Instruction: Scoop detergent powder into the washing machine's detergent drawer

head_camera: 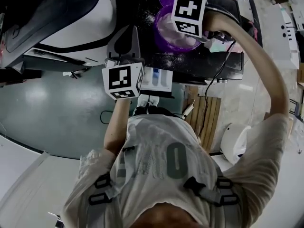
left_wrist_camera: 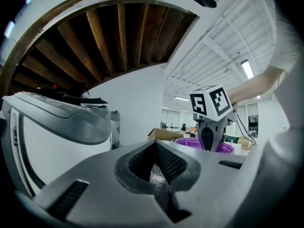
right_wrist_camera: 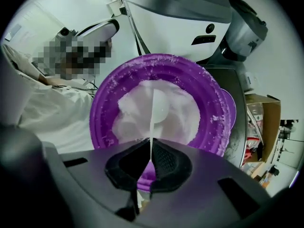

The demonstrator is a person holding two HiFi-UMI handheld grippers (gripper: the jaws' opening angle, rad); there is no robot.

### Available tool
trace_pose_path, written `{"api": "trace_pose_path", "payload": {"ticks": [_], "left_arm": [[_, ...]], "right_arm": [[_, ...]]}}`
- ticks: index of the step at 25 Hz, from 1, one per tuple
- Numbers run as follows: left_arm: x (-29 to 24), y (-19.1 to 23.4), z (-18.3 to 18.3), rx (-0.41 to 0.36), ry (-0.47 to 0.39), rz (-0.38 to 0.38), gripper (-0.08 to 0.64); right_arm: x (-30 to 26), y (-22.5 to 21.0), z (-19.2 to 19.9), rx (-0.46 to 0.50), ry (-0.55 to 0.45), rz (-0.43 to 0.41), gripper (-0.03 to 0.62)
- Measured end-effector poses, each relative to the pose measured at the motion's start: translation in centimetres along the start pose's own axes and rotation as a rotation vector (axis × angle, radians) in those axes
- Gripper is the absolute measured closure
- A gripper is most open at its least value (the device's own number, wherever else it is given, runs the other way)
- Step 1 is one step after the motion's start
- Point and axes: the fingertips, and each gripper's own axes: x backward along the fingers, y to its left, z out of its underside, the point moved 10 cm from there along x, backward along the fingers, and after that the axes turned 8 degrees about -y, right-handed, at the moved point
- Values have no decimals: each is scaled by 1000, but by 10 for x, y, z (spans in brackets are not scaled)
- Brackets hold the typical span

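A purple bowl (right_wrist_camera: 102,103) full of white detergent powder (right_wrist_camera: 183,113) stands on a black top (head_camera: 223,61). In the right gripper view my right gripper (right_wrist_camera: 151,148) is shut on the thin handle of a white spoon (right_wrist_camera: 159,107), whose bowl lies in the powder. In the head view its marker cube (head_camera: 188,14) hangs over the bowl (head_camera: 164,39). My left gripper (left_wrist_camera: 154,146) is shut on nothing and hovers low over the black top left of the bowl (left_wrist_camera: 187,140). The white washing machine (head_camera: 90,18) stands at the left.
Spilled powder grains (head_camera: 151,19) speckle the black top around the bowl. A white tray with blue parts (head_camera: 156,79) juts out below the top's front edge. A black cable (head_camera: 216,77) hangs from my right hand. The green floor (head_camera: 47,108) lies below.
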Motion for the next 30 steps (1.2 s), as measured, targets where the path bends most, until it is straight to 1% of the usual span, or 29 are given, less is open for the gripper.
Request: {"api": "trace_pose_path", "payload": {"ticks": [4,8,12,15,17,21,23,27,30], "left_arm": [[1,5,2,1,4,-22,540],[2,9,4,4,10,-35,540],[1,10,5,11,8,-41,540],[0,11,4,15,2,-40,540],[0,12,4,20,0,-40,540],[1,15,4,28,-4,-38,540],[2,16,3,31,-6,-38,540],[4,21,1,30,-5,-42,540],[5,23,-1,28,-7,-48,540]], "right_arm": [[-14,-4,-10,8,38,-21,586],[-19,-5,-15,2,54,-48,586],[-22,-6,-18,-23,85,-78,586],[-26,-5,-19,-70,97,-115,586],[-28,-5,-20,-128,89,-169,586],[-30,-6,-20,-299,54,-336,586],[-30,-7,-20,-365,37,-404,586],[-30,-5,-19,-454,-13,-517,586],[-29,-7,-18,-504,-57,-572,586]]}}
